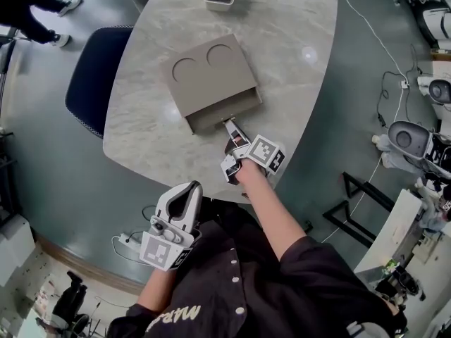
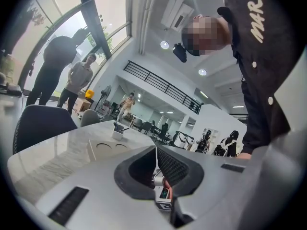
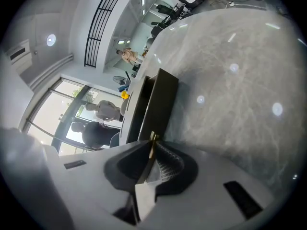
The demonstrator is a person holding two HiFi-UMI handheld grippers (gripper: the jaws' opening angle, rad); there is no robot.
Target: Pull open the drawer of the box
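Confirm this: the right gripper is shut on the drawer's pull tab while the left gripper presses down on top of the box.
Not quite. The left gripper is not on the box; the head view shows it held off the table, shut and empty. The right gripper is indeed shut on the pull tab of the drawer.

Just in front of the box (image 1: 210, 76), the near end of its pull tab (image 1: 230, 127) is hidden between the right gripper's (image 1: 236, 141) jaws.
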